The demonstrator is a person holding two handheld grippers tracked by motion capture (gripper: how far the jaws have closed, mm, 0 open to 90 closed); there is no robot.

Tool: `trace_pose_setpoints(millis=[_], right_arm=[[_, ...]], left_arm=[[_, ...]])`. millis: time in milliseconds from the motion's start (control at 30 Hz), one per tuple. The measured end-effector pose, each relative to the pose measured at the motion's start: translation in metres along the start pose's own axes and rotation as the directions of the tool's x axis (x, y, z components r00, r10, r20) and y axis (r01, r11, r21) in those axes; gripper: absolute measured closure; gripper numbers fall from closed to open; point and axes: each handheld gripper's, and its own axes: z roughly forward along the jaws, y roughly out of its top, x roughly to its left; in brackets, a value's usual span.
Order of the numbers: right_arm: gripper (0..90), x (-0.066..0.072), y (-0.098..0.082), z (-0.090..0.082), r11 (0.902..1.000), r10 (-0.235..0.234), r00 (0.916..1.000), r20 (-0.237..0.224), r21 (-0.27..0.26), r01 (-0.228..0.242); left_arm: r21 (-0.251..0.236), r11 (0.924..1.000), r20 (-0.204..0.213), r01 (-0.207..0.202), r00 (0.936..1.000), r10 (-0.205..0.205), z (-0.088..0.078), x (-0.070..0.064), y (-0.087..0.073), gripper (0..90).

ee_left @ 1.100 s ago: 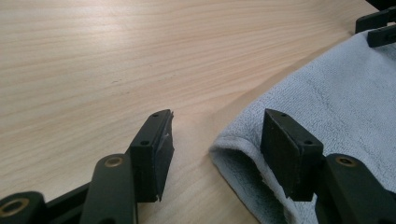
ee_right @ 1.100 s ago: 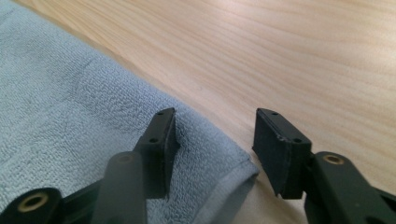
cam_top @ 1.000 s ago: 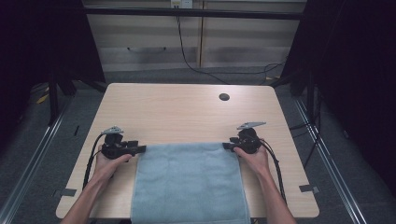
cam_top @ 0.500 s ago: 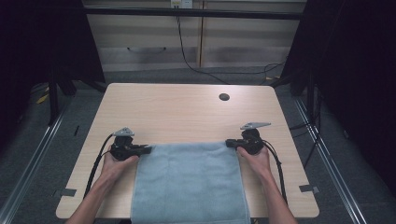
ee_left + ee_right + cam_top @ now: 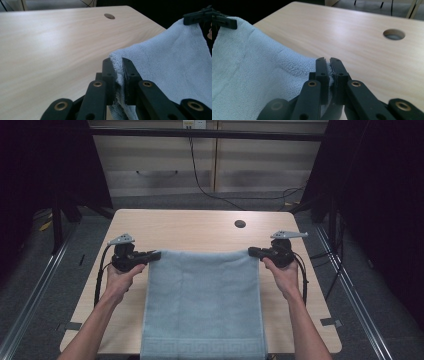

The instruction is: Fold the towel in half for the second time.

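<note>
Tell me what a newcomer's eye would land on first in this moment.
The pale blue towel dominates: it covers the near middle of the wooden table and hangs over the near edge. Its two far corners are pinched, one by the left gripper and one by the right gripper, with the far edge stretched between them. Beyond it, a round hole marks the tabletop toward the far right.

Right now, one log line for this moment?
left tool: shut on towel corner | right tool: shut on other corner | far edge lifted off table
</note>
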Motion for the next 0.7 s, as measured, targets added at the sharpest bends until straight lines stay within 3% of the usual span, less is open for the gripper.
trace_pose_setpoints(millis=[267, 500, 600, 633, 700], right_arm=[[86.2, 0.000, 0.039, 0.000, 0.9990, -0.015, 0.9997, 0.017, -0.042, 0.016], [86.3, 0.002, 0.069, -0.004, 0.9951, -0.034, 0.9987, 0.039, -0.092, 0.037], [86.3, 0.003, 0.075, -0.008, 0.9938, -0.042, 0.9986, 0.033, -0.102, 0.045], [86.3, 0.004, 0.075, -0.009, 0.9933, -0.048, 0.9985, 0.027, -0.104, 0.050], [86.3, 0.006, 0.067, -0.011, 0.9928, -0.050, 0.9987, -0.003, -0.109, 0.050]], left_arm=[[-0.031, 0.9994, -0.037, -0.017, 0.9992, 0.016, -0.005, 0.006, 0.035, 82.4], [-0.106, 0.9943, -0.047, 0.015, 0.9987, -0.020, -0.011, 0.013, 0.055, 82.2], [-0.117, 0.9932, -0.033, 0.002, 0.9995, -0.005, -0.016, 0.011, 0.055, 82.2], [-0.104, 0.9944, -0.044, -0.018, 0.9989, 0.013, -0.017, 0.010, 0.050, 82.2], [-0.100, 0.9949, -0.033, -0.014, 0.9994, 0.011, -0.019, 0.010, 0.041, 82.2]])
